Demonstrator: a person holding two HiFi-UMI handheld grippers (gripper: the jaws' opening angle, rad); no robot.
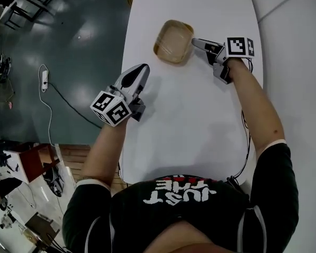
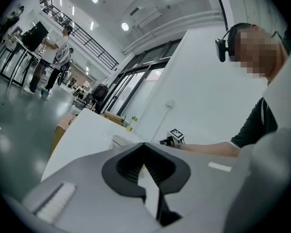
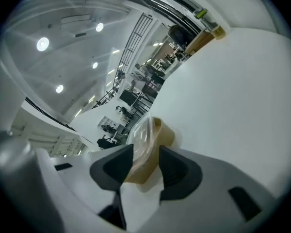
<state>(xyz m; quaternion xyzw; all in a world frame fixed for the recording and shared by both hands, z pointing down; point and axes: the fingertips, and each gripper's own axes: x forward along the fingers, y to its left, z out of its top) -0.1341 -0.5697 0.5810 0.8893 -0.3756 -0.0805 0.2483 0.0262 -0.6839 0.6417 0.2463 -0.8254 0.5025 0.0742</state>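
A shallow tan container [image 1: 173, 41] with a clear lid sits on the white table [image 1: 200, 115], toward its far end. My right gripper [image 1: 194, 41] is at the container's right edge. In the right gripper view the jaws [image 3: 146, 164] straddle the rim, one pad on the lid and one on the tan wall of the container [image 3: 166, 132]. My left gripper [image 1: 142, 68] hovers over the table's left edge, shut and empty; in the left gripper view its jaws [image 2: 144, 149] meet with nothing between them. The left gripper view also catches the right gripper [image 2: 172, 139] far off.
Left of the table is a dark glossy floor with a power strip [image 1: 45, 78] and its cable. A second white surface [image 1: 300, 62] lies to the right. Cardboard boxes [image 2: 68, 123] stand past the table's far end, and people [image 2: 56, 52] stand far back in the hall.
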